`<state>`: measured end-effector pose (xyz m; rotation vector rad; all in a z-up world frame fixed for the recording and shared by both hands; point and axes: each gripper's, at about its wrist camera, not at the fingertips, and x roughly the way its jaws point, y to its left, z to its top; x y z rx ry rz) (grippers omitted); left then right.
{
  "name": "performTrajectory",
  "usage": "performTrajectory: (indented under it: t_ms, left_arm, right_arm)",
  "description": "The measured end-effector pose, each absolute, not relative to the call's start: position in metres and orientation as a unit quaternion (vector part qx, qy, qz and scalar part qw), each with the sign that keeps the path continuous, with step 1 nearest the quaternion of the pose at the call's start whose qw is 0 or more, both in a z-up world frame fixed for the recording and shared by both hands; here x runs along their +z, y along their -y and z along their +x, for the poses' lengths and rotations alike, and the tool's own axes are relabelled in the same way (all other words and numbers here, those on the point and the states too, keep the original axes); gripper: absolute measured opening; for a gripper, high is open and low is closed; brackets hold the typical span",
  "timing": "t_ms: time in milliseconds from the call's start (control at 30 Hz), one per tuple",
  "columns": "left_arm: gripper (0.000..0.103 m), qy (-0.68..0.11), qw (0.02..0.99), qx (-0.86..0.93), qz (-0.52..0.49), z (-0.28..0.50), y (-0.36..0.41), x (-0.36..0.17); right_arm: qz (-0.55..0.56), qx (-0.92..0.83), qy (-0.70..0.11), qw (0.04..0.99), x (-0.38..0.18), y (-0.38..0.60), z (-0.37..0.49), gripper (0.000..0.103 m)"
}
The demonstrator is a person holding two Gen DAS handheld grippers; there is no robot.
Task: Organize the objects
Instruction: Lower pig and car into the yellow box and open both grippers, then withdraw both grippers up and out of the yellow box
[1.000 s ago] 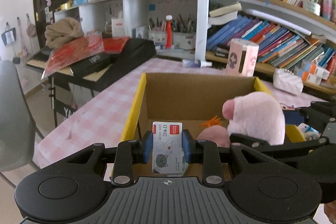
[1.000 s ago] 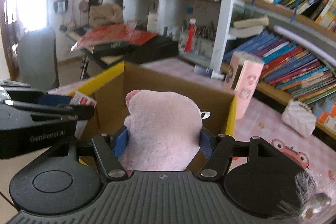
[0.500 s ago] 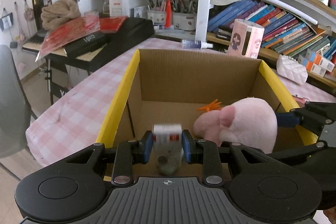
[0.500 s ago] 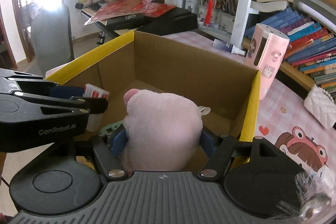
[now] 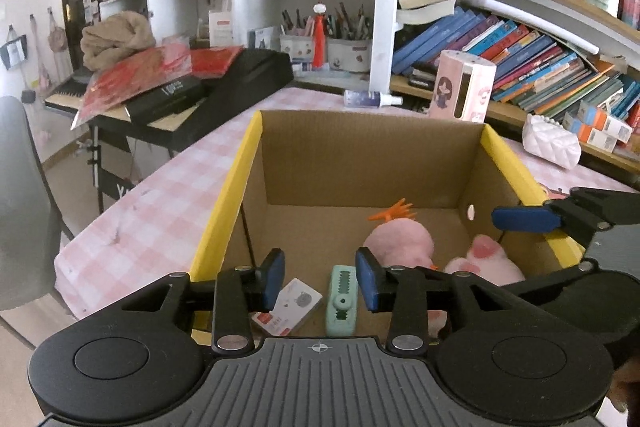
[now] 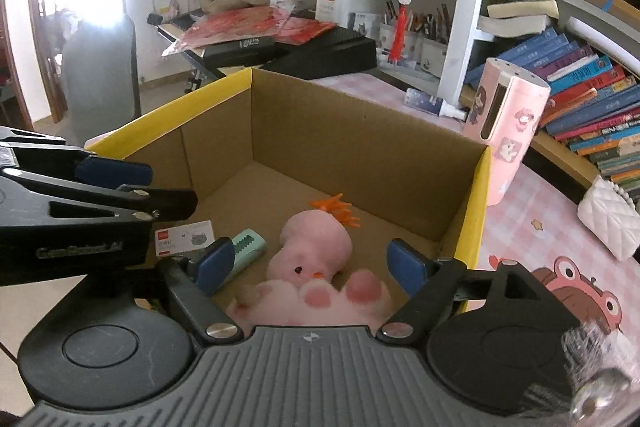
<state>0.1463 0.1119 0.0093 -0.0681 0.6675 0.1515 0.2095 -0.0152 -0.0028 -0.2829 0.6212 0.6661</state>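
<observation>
Left wrist view: our left tongs (image 5: 320, 281) have just been opening and stand apart, empty; the small white staple packet (image 5: 290, 305) lies on the floor of the open yellow-edged cardboard box (image 5: 236, 183).

Right wrist view: our right tongs (image 6: 310, 265) have just been opening, apart; the pink plush toy (image 6: 312, 245) rests inside. Both items appear deposited; whether others remain, we cannot tell.

Pink plush toy (image 6: 320, 297): lower body hidden behind right tongs' housing; in left wrist view only paw and part of body show past left tongs' arm. Small card box (image 5: 289, 304): near end covered by left tongs' finger (image 5: 269, 281); print too small to read. Green toothed item (image 5: 341, 301): near end hidden behind housing, kind unclear. Cardboard box (image 5: 236, 187): near wall out of sight. Book spines unreadable.
</observation>
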Motion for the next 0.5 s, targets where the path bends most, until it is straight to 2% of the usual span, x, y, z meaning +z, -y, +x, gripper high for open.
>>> performTrajectory:
  t_ms: [133, 367, 500]
  left_arm:
    - [0.039, -0.323, 0.943, 0.080, -0.032, 0.144, -0.113, 0.012]
    - [0.067, -0.294, 0.951, 0.093, -0.036, 0.134, -0.118, 0.021]
    - [0.074, -0.268, 0.957, 0.100, -0.046, 0.122, -0.122, 0.030]
  right_arm:
    - [-0.138, 0.337, -0.290, 0.885, -0.004, 0.018, 0.217, 0.083]
    - [-0.147, 0.332, -0.288, 0.886, 0.000, 0.015, 0.215, 0.084]
    - [-0.152, 0.339, -0.255, 0.893, 0.011, 0.015, 0.194, 0.084]
